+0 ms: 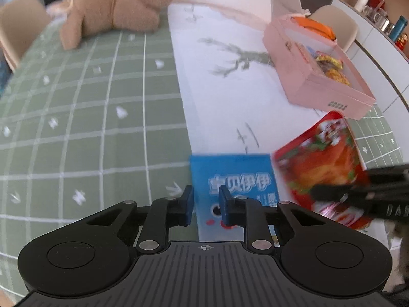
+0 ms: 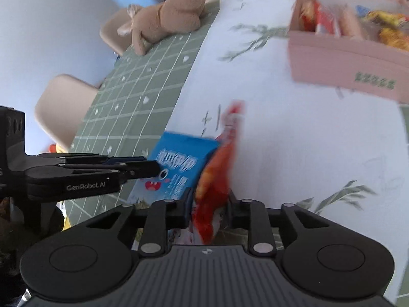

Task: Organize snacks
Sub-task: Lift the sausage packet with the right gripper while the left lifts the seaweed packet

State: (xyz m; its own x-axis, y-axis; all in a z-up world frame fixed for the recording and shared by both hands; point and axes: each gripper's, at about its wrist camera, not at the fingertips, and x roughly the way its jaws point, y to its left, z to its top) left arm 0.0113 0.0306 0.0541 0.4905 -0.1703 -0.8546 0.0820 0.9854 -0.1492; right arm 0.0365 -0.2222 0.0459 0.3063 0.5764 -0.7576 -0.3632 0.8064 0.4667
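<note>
A: How many snack packets are out of the box?

B: Two. One blue packet [image 1: 239, 179] lies flat on the white runner [image 1: 217, 89] near the counter's [image 1: 76, 102] near edge, with its left side right at the seam where the runner meets the green checked cloth. One red packet [image 2: 217, 176] is just beside it on the right, tilted up off the surface.

A: And the grippers?

B: Two as well. The right gripper [image 2: 208, 204] has its jaws pinching the lower end of the red packet, which stands up between them. The left gripper [image 1: 204, 204] has its jaws drawn close on the lower left corner of the blue packet; the view from the right shows its fingers [image 2: 143, 166] closed over that packet's edge.

A: Where is the box?

B: One pink box [image 1: 306, 76] sits toward the far right of the counter, well apart from both packets. It holds several wrapped snacks, yellow and red; blur keeps me from counting them.

A: Anything else on the counter?

B: One brown plush toy [image 1: 115, 12] lying at the far left edge on the green cloth. Two beige chairs [image 2: 64, 107] stand along the left side.
</note>
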